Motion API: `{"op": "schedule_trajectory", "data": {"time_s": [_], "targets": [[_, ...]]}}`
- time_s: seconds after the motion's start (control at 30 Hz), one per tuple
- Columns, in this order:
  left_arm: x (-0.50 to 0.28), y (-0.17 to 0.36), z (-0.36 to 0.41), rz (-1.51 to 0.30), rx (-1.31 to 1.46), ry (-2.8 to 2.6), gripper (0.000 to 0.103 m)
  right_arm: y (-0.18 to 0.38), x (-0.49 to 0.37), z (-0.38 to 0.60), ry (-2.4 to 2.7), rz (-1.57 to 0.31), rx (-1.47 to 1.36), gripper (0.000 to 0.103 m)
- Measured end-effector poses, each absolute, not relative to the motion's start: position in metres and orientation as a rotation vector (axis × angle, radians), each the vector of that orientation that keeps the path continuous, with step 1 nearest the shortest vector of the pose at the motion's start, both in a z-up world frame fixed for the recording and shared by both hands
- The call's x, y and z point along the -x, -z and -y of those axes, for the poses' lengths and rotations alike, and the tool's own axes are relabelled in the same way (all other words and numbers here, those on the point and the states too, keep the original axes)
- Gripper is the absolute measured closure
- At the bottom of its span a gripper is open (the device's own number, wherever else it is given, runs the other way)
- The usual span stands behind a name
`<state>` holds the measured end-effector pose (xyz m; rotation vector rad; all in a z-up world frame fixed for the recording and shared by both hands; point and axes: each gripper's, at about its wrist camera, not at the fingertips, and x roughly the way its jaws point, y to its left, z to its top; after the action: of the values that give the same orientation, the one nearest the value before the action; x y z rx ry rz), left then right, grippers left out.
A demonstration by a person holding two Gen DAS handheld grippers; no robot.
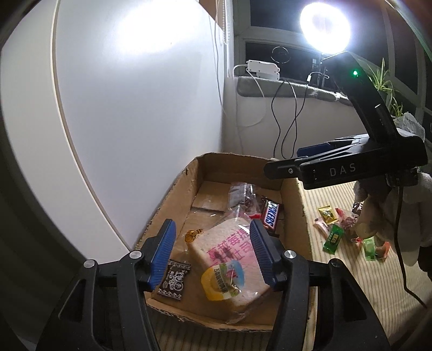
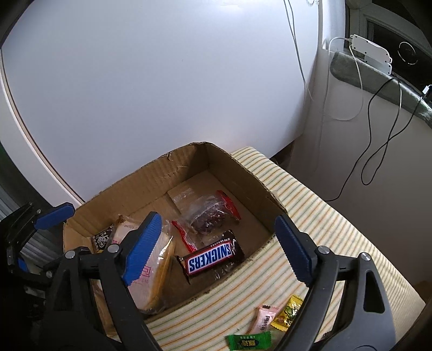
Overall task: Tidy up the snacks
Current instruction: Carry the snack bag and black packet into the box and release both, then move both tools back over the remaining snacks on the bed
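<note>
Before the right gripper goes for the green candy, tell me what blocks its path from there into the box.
Only the cardboard box's near wall stands between the green candy on the striped cloth and the box floor, so the candy must be lifted over it. The right gripper is open above the Snickers bar; nothing else visibly intervenes.

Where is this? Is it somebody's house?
Probably a room at home, not a shop or lab. A striped cloth covers the surface under a cardboard box of snacks, and a potted plant sits by the dark window.
</note>
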<state>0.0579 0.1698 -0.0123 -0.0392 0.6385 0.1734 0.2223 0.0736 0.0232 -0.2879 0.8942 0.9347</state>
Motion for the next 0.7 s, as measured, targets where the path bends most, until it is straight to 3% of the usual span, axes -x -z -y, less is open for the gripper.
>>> {"op": "schedule_trajectory", "data": {"time_s": [0.7], "targets": [[-0.034,-0.004,-0.127,-0.599,0.011,-0.12,0.047,-0.059,-0.191,-0.012,-0.903,-0.839,0.284,0.014]]}}
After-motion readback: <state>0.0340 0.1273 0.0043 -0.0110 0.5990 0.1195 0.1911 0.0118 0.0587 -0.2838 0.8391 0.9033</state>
